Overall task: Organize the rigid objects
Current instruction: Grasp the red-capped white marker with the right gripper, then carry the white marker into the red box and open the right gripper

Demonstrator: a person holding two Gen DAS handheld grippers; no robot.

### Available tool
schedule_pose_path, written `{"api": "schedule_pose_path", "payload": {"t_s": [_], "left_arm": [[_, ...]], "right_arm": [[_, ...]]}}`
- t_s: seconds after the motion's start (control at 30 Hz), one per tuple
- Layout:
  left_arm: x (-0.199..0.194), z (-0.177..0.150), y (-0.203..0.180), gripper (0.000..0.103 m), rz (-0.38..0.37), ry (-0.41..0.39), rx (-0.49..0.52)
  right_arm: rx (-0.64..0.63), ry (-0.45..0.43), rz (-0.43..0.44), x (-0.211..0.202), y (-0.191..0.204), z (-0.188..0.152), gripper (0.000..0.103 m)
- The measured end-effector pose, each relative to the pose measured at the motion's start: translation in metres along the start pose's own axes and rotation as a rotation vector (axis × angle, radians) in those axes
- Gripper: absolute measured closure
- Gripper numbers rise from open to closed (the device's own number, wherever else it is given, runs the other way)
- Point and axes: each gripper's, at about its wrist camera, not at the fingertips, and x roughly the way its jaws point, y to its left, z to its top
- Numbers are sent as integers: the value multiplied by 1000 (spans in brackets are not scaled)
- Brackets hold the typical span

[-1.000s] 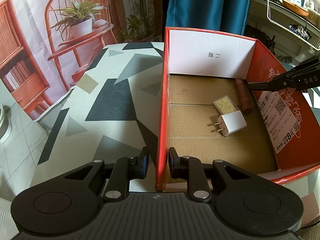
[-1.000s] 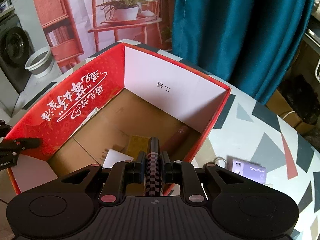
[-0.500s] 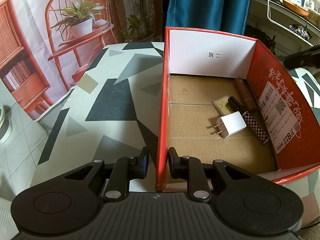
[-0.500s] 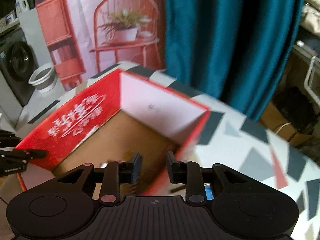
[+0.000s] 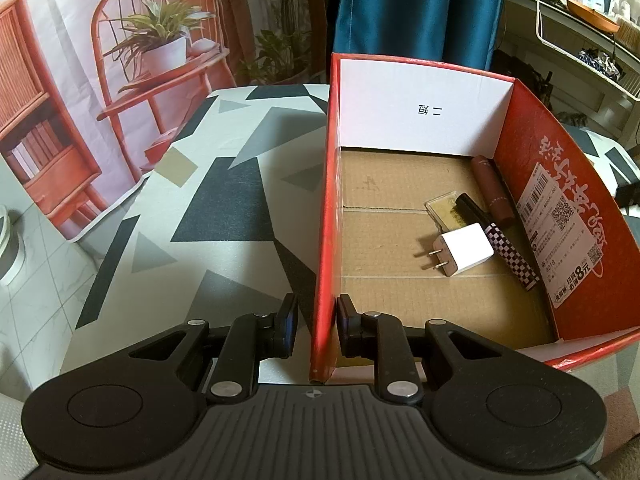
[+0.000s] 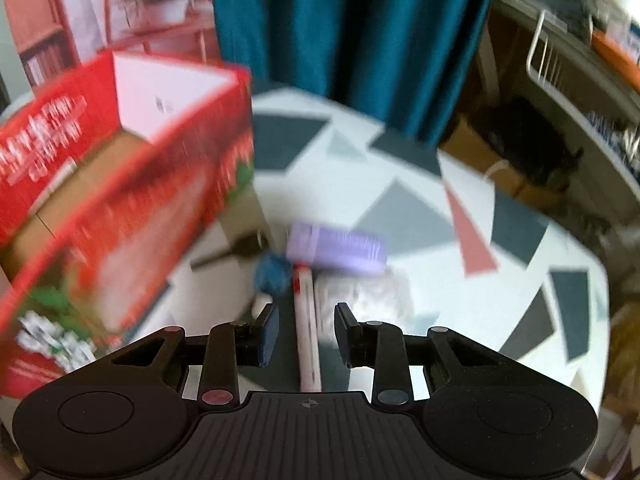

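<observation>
Your left gripper (image 5: pixel 314 322) is clamped on the near end of the red box (image 5: pixel 326 216) wall, one pad outside, one inside, so the box is pinned on the patterned table (image 5: pixel 224 184). Inside, toward 2 o'clock from those pads, sit the white charger (image 5: pixel 466 254), the checkered pen (image 5: pixel 508 254), a gold case (image 5: pixel 444 212) and a brown tube (image 5: pixel 494 192) — all loose on the cardboard floor, pen just beside the charger. Your right gripper (image 6: pixel 304 334) is outside the box, jaws parted and just been opening, nothing pressed; a white-and-red pen (image 6: pixel 306 332) lies on the table in line with the gap, running 12 to 6 o'clock. At its 12 o'clock end a blue lump (image 6: pixel 274 274) and a purple box (image 6: pixel 338 246) crowd in, crinkly plastic wrap (image 6: pixel 366 296) at 2 o'clock. The view is badly blurred, so the pen's exact height against the pads can't be read. Risks from here: closing at speed could roll the round pen out sideways, or a pad could catch the wrap or the lump and drag them along. Loosen the left clamp and the box may slide on the next drop.
</observation>
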Motion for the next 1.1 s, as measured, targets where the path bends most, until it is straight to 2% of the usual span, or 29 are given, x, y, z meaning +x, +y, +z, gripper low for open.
{"api": "schedule_pose_path", "payload": {"t_s": [0.17, 0.37, 0.53, 0.63, 0.7, 0.8, 1.1], "left_arm": [[0, 0, 0, 80, 0, 0, 1], [0, 0, 0, 80, -1, 0, -3], [0, 0, 0, 80, 0, 0, -2], [0, 0, 0, 80, -1, 0, -2], [0, 0, 0, 80, -1, 0, -2], [0, 0, 0, 80, 0, 0, -2], [0, 0, 0, 80, 0, 0, 1]], "right_arm": [[60, 52, 1, 32, -4, -12, 75], [138, 78, 4, 49, -14, -14, 75], [187, 44, 22, 52, -17, -13, 75], [185, 47, 7, 52, -15, -11, 76], [176, 54, 14, 51, -13, -11, 85], [165, 68, 19, 50, -10, -11, 88], [144, 71, 46, 35, 4, -18, 90]]}}
